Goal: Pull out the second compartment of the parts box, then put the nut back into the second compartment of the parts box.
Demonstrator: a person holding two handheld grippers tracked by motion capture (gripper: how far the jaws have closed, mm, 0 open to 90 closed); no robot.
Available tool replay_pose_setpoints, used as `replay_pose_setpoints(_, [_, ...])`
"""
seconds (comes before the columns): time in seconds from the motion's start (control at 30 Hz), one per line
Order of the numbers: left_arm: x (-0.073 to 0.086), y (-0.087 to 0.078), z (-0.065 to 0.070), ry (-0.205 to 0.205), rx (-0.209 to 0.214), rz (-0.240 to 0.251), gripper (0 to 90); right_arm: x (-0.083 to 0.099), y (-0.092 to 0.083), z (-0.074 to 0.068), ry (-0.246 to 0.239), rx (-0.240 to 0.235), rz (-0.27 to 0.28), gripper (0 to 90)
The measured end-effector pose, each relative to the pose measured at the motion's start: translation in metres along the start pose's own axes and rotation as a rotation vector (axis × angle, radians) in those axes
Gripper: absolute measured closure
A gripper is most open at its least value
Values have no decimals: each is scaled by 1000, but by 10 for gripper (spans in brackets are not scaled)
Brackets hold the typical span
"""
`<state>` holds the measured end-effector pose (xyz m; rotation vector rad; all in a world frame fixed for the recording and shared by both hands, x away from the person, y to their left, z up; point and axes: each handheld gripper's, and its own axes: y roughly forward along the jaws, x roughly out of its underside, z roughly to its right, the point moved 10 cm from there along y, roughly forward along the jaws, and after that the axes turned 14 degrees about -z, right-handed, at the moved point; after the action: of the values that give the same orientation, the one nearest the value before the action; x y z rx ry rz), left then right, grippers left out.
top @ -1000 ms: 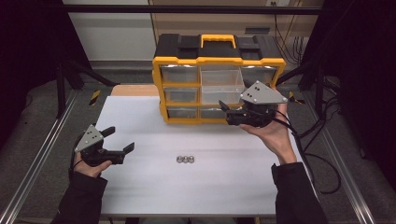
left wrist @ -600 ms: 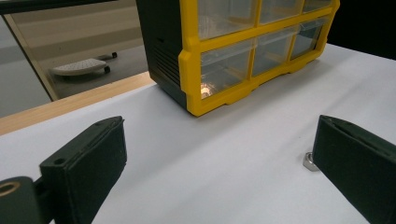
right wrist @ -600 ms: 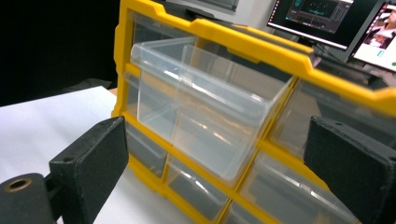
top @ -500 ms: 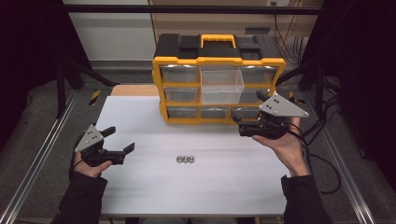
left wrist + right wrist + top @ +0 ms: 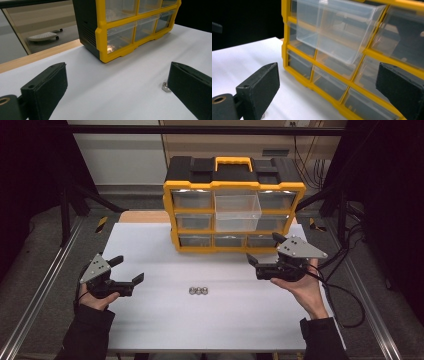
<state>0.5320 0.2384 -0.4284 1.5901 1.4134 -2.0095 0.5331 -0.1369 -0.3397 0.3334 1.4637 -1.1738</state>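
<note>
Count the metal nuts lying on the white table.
3. The nuts lie in a short touching row on the white table, in front of the yellow organizer, between the left claw and right claw. Drawers may hide more.

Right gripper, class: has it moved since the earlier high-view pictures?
Yes. The right gripper has drawn away from the yellow drawer cabinet, toward the person and down to the table, jaws open and empty.
</note>
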Motion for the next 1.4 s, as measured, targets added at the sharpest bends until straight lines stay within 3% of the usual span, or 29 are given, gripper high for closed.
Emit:
replay_pose_setpoints(0.27, [0,0,0,1,-1,-1,19,17,18,-20,-6,-55,-47,38])
replay_pose_setpoints(0.73, [0,-1,-2,-4,1,8,19,29,45,-46,-2,-123,-90,37])
replay_pose_setpoints(1.2, [0,-2,-3,-4,-1,10,20,56,80,-83,-35,-195,-187,55])
replay_pose_setpoints(1.4, [0,-2,-3,-5,-1,9,20,68,92,-93,-31,-202,-238,76])
